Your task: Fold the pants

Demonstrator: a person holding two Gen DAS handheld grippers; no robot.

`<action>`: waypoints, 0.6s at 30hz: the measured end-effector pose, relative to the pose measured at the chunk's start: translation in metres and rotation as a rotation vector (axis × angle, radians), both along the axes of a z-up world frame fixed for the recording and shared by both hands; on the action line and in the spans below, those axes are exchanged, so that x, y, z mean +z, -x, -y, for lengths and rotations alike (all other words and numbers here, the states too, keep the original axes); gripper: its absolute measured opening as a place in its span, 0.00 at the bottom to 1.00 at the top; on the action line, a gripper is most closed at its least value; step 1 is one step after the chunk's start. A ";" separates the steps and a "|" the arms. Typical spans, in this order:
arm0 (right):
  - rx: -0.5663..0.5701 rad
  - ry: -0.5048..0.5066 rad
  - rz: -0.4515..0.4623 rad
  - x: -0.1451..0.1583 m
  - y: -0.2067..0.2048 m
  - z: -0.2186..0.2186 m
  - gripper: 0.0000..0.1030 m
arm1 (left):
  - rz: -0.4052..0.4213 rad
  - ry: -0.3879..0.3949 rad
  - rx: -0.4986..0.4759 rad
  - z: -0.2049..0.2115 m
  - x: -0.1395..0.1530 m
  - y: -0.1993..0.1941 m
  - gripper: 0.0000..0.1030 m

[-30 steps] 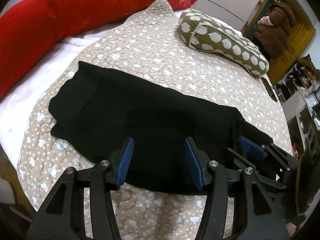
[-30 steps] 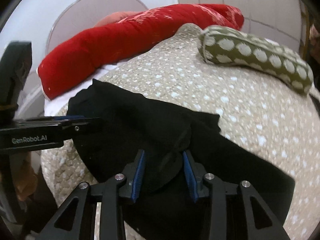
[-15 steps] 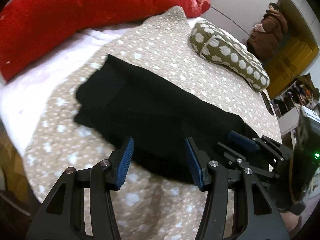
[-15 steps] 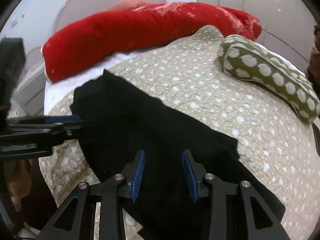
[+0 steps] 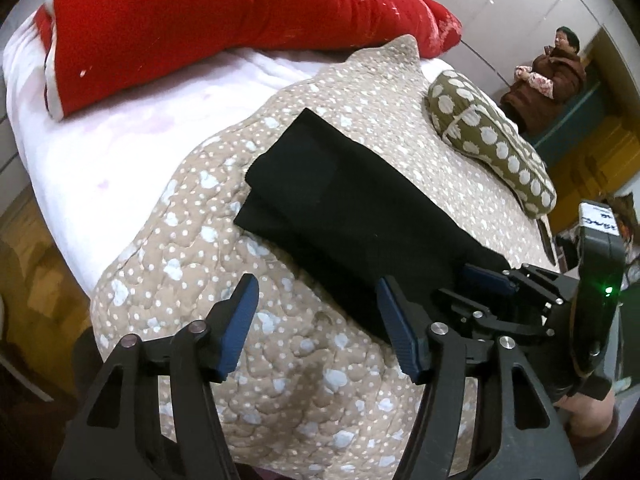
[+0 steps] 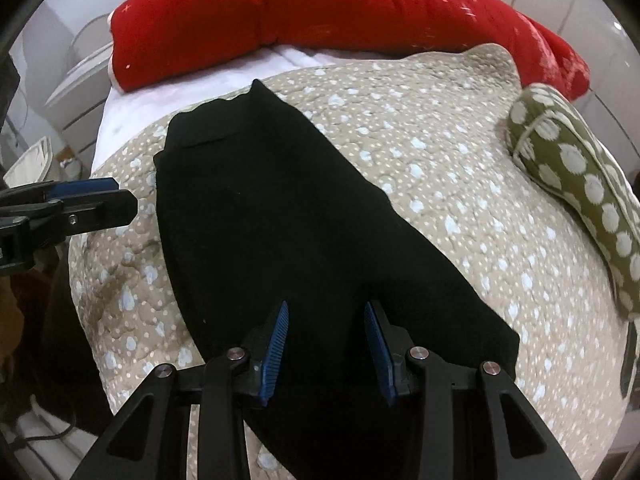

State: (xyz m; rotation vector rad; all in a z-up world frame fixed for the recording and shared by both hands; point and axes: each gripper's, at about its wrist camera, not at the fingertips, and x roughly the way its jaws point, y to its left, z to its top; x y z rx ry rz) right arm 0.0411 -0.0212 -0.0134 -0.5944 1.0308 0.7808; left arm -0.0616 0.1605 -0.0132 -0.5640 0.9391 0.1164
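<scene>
The black pants (image 5: 352,216) lie folded lengthwise in a long flat strip on the beige dotted quilt (image 5: 280,360); they also show in the right wrist view (image 6: 272,216). My left gripper (image 5: 316,320) is open and empty, above the quilt at the near left side of the pants. My right gripper (image 6: 326,336) is open and empty, just above the near end of the pants. It shows from the side in the left wrist view (image 5: 492,280). The left gripper's fingers (image 6: 92,196) show at the left edge of the right wrist view.
A long red pillow (image 5: 224,12) lies at the head of the bed on a white sheet (image 5: 100,152). An olive polka-dot cushion (image 5: 492,148) lies at the far right. A person in brown (image 5: 548,76) stands by the wall. The bed edge drops off at left.
Both grippers have pulled back and to the left. The bunched cloth between the right gripper's fingers a second ago now lies flat, and the pants look smoothed.
</scene>
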 end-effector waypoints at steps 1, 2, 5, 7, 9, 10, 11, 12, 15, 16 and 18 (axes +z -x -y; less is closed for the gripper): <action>0.010 0.013 0.001 -0.001 -0.001 -0.003 0.37 | 0.001 0.006 0.006 -0.002 0.000 0.000 0.60; 0.023 0.026 0.004 -0.001 -0.001 -0.007 0.37 | 0.000 0.003 0.009 -0.002 0.000 0.000 0.60; 0.064 0.065 0.008 0.001 -0.005 -0.016 0.37 | -0.005 -0.009 0.022 -0.004 -0.001 -0.001 0.60; 0.082 0.080 0.007 0.003 -0.009 -0.023 0.37 | -0.006 -0.004 0.039 -0.007 -0.003 -0.002 0.60; 0.098 0.079 0.004 0.007 -0.014 -0.032 0.37 | -0.004 0.008 0.054 -0.010 -0.004 -0.004 0.60; 0.104 0.071 -0.004 0.008 -0.016 -0.036 0.37 | -0.003 0.012 0.059 -0.011 -0.004 -0.006 0.60; 0.108 0.059 -0.013 0.010 -0.020 -0.041 0.37 | -0.004 0.012 0.063 -0.011 -0.005 -0.008 0.60; 0.109 0.040 -0.024 0.012 -0.024 -0.046 0.37 | -0.006 0.013 0.070 -0.013 -0.006 -0.009 0.60; 0.107 -0.030 -0.065 0.017 -0.041 -0.065 0.37 | -0.013 0.032 0.092 -0.016 -0.010 -0.014 0.67; 0.105 -0.045 -0.073 0.018 -0.047 -0.073 0.37 | -0.014 0.047 0.101 -0.017 -0.013 -0.015 0.68; 0.113 -0.056 -0.078 0.018 -0.057 -0.088 0.38 | -0.021 0.051 0.107 -0.016 -0.018 -0.017 0.69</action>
